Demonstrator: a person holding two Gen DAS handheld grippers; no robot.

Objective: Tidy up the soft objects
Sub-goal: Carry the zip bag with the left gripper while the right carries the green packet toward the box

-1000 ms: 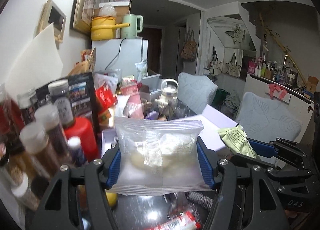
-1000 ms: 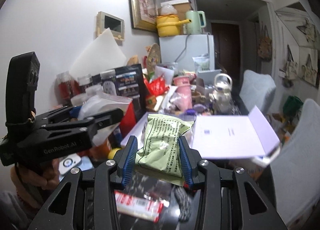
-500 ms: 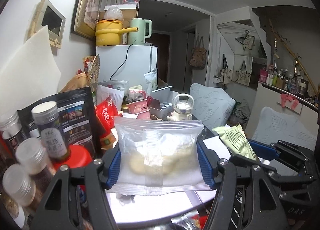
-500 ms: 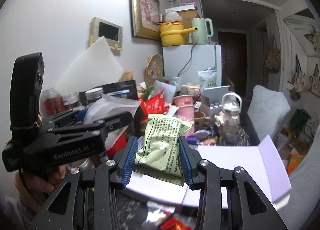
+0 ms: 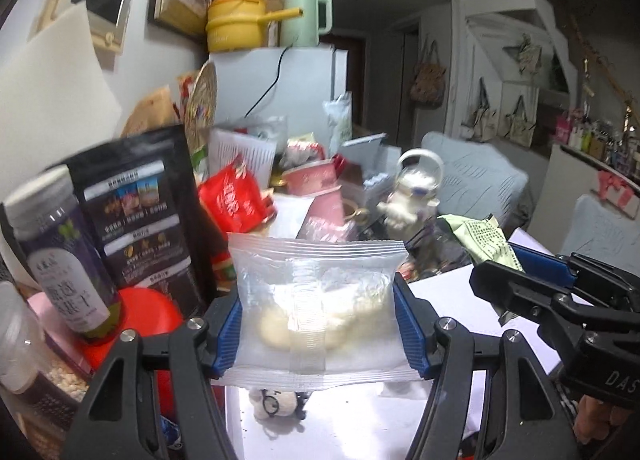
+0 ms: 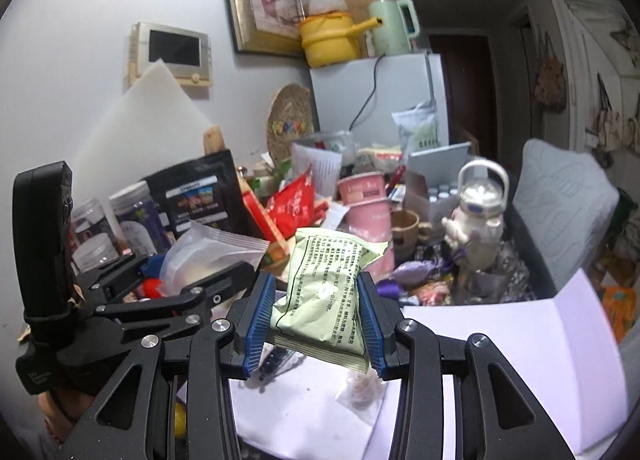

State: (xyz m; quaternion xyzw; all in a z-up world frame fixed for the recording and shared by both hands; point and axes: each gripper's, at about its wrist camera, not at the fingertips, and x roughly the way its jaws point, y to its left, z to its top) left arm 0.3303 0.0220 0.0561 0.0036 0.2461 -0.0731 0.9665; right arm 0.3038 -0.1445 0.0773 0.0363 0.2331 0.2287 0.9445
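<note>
My left gripper (image 5: 320, 320) is shut on a clear plastic packet (image 5: 316, 284) of pale soft buns, its blue pads pressing both sides. In the right wrist view my right gripper (image 6: 320, 320) is shut on a pale green printed packet (image 6: 324, 296). Both packets hang over an open white box (image 6: 500, 344) with its lid flap raised on the right. Inside the box lie a small plush toy with glasses (image 5: 276, 406) and a small clear pouch (image 6: 360, 386). The two grippers are side by side, with the left gripper (image 6: 188, 284) just left of the right one.
Clutter crowds the table behind the box: jars (image 5: 60, 256), a black pouch (image 5: 140, 215), a red bag (image 5: 232, 199), pink cups (image 6: 366, 199) and an astronaut-shaped bottle (image 6: 476, 215). A white fridge (image 6: 380, 99) stands at the back. Grey cushioned chairs (image 6: 560, 203) are on the right.
Both grippers have moved forward with their packets and now hang over the open white box. The table clutter looms closer, and the dark tabletop below has given way to the box's inside.
</note>
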